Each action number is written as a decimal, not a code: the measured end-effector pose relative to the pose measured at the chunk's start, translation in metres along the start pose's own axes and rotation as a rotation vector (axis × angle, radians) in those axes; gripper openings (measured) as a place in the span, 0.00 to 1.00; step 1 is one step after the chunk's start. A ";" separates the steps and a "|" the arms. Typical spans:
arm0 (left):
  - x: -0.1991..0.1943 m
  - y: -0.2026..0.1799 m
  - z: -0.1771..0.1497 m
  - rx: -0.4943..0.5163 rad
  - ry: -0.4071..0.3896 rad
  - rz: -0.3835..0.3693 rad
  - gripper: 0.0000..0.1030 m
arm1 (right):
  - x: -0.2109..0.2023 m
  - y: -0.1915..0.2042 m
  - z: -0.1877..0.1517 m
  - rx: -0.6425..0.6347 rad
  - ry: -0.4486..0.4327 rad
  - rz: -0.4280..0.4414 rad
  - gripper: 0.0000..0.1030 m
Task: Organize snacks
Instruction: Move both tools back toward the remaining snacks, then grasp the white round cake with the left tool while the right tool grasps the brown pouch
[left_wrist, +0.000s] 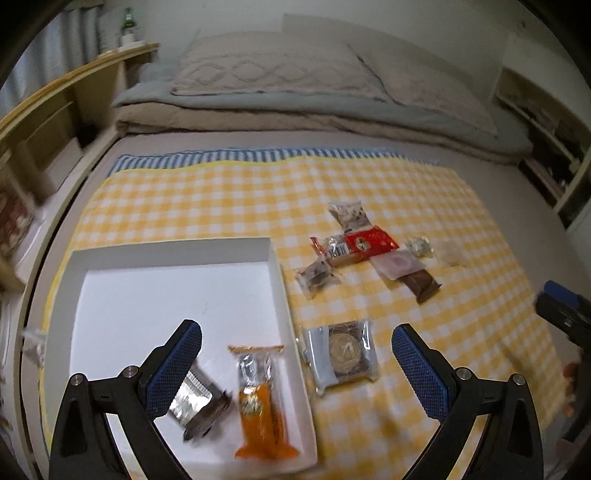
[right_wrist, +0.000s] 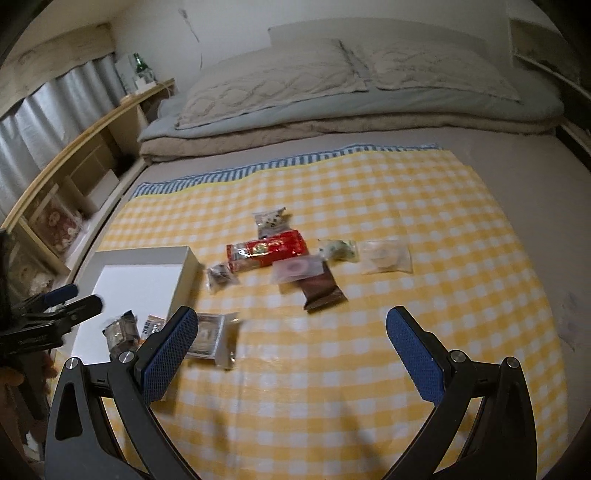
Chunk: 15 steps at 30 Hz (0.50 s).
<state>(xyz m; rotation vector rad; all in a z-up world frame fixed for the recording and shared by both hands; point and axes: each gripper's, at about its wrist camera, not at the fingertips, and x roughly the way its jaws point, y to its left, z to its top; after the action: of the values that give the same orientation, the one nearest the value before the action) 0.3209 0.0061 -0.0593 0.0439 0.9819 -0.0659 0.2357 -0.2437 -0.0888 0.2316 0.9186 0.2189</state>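
Yellow checked cloth (left_wrist: 424, 332) spread over a bed serves as the sorting ground for packaged snacks.

Nearest, the left gripper (left_wrist: 297, 354) and right gripper (right_wrist: 291, 339) both hang above the cloth with fingers spread wide, holding nothing. A white tray (left_wrist: 170, 251) at the left holds an orange packet (left_wrist: 260, 402) and a silver-and-brown packet (left_wrist: 199, 400); a clear-wrapped round snack (left_wrist: 345, 352) lies just beside its rim. Farther off, a red packet (left_wrist: 369, 242), a brown bar (left_wrist: 421, 284) and other wrappers cluster mid-cloth, before folded bedding (left_wrist: 295, 96).
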 end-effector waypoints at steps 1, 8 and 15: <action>0.014 -0.005 0.004 0.016 0.017 0.001 1.00 | 0.002 -0.002 -0.001 0.001 0.009 0.009 1.00; 0.102 -0.014 0.027 0.105 0.144 0.060 1.00 | 0.033 0.018 -0.018 -0.141 0.123 0.110 1.00; 0.159 -0.014 0.032 0.169 0.239 0.063 1.00 | 0.083 0.058 -0.050 -0.406 0.219 0.107 1.00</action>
<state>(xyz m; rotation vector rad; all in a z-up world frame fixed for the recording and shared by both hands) 0.4344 -0.0157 -0.1745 0.2423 1.2111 -0.0865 0.2392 -0.1593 -0.1639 -0.1224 1.0576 0.5304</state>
